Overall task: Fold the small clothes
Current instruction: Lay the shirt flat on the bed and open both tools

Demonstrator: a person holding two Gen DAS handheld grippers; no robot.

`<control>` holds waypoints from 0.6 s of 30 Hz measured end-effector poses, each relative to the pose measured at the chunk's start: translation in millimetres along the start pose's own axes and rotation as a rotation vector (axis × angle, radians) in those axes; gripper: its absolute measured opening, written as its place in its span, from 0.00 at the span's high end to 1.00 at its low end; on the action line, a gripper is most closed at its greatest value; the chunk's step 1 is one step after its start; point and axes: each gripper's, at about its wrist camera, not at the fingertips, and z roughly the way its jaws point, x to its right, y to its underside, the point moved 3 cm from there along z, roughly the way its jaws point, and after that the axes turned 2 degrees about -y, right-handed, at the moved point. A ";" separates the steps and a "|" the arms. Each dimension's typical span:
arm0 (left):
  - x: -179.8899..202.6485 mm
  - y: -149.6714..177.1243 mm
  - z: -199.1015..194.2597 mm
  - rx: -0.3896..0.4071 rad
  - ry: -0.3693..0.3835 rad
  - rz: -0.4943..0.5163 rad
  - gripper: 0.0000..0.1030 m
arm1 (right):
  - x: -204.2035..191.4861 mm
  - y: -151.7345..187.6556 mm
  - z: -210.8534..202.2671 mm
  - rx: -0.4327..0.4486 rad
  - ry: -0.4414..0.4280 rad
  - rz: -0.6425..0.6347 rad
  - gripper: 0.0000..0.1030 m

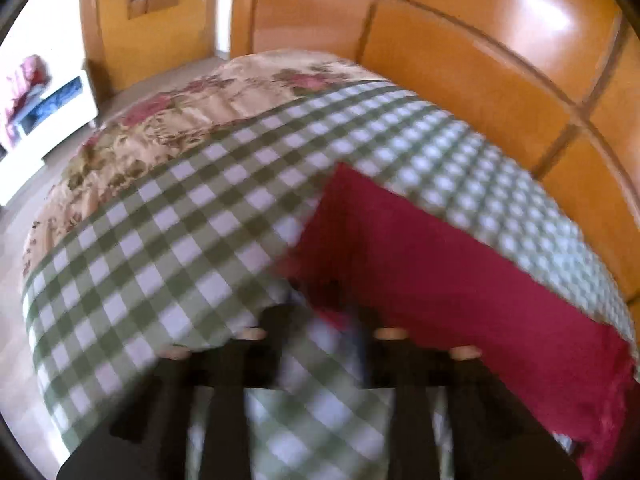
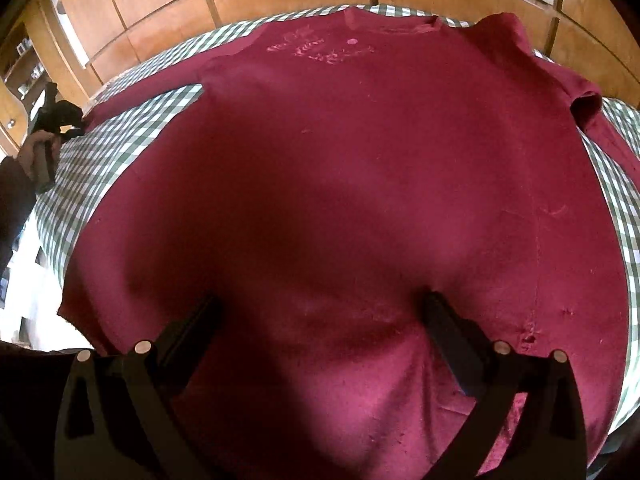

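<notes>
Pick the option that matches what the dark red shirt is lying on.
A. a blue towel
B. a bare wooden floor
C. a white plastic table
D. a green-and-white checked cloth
D: the dark red shirt lies spread flat on a green-and-white checked cloth, whose squares show along both sides of the shirt in the right wrist view.

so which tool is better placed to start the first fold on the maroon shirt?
Probably left: the left tool sits at the sleeve end of the maroon shirt. The right tool stands open over mid-cloth, no edge between its fingers.
</notes>
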 end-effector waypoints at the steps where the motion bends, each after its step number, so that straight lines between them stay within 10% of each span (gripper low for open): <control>1: 3.2 7.1 -11.0 -0.003 0.057 -0.015 0.26 | 0.8 0.2 -0.6 0.002 0.000 -0.001 0.02; 12: 93.1 223.5 -134.2 -0.307 0.676 0.409 0.32 | 81.3 6.1 -50.0 0.105 0.129 0.197 0.03; 16: 97.6 292.5 -146.3 -0.405 0.684 0.480 0.43 | 152.5 35.9 -75.6 0.124 0.259 0.373 0.03; 18: 95.9 304.2 -146.6 -0.375 0.644 0.474 0.78 | 173.5 53.6 -78.1 0.094 0.252 0.427 0.10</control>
